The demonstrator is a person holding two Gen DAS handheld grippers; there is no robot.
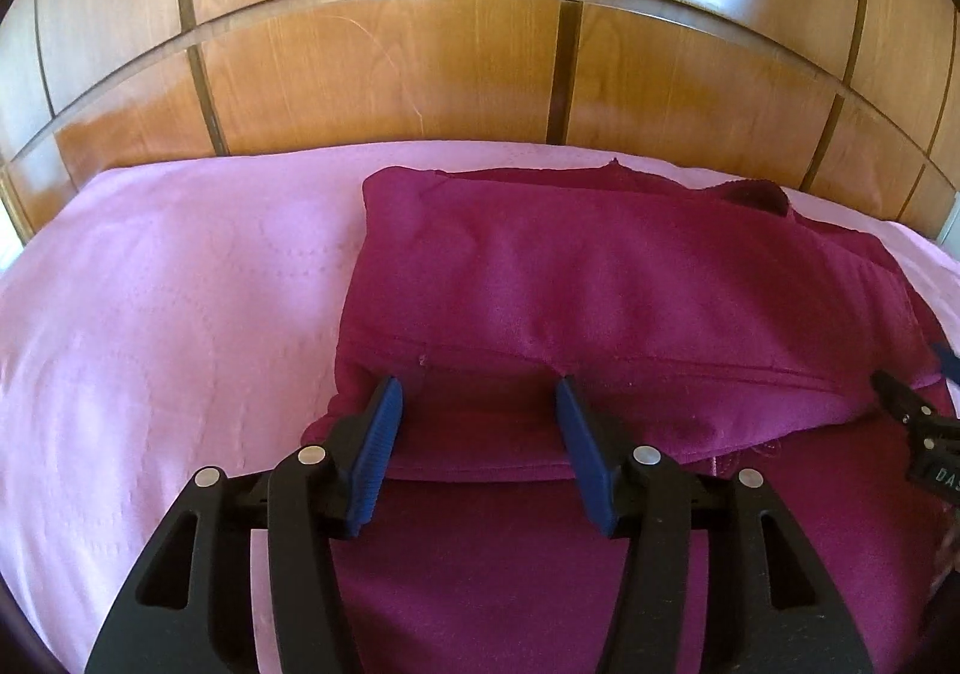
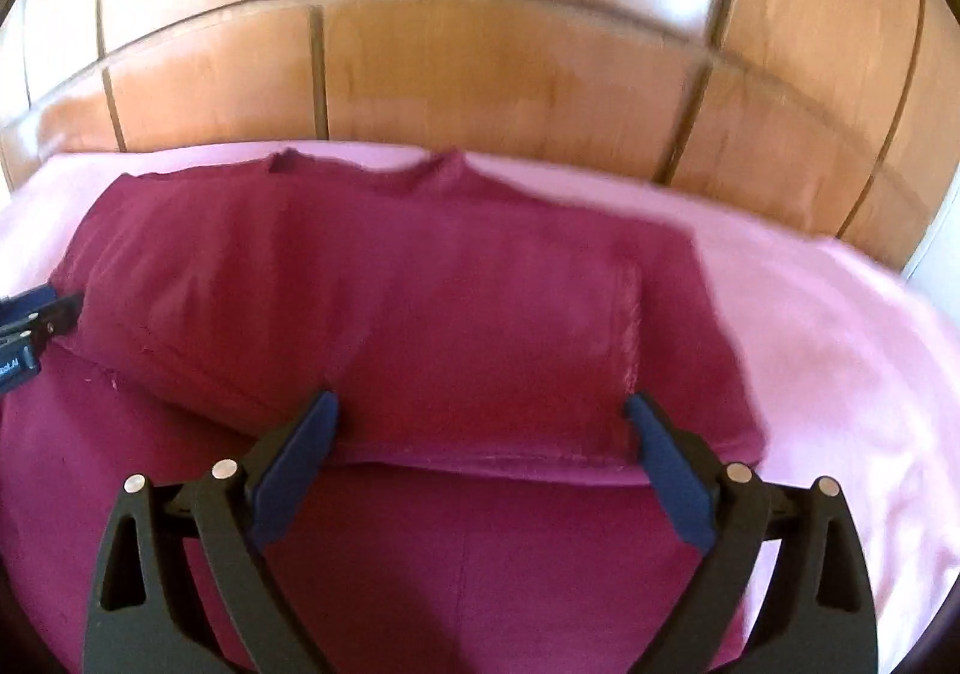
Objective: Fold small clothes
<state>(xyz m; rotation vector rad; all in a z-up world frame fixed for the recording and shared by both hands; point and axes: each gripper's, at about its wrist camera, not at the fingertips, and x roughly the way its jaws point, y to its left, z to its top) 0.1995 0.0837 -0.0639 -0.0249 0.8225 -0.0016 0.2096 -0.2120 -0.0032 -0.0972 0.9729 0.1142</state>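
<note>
Hovering just over the near part of a maroon garment (image 1: 600, 278), the left tongs (image 1: 477, 410) stand apart with nothing pinched between the blue pads (image 1: 384, 422); the cloth lies under them, not in them. The right tongs (image 2: 480, 428) stand wider apart, likewise empty, over the same garment's right half. Each pair shows at the edge of the other's view, so they work side by side across its width.

Just past the fingertips runs a folded edge: the garment's far part has been laid back over the near part, which makes a doubled layer with a hem line across it. Both tongs sit at that edge, probably because they set the flap down there; released cloth stays flat only if it is let go low and evenly on both sides.

Further off, the neckline (image 2: 366, 167) lies toward the head of the bed, on a pink bedcover (image 1: 180, 284) that gives a soft, broad base. Beyond stands a glossy wooden headboard (image 1: 384, 68).

Judging by this, one fold is done, and further folds remain.
</note>
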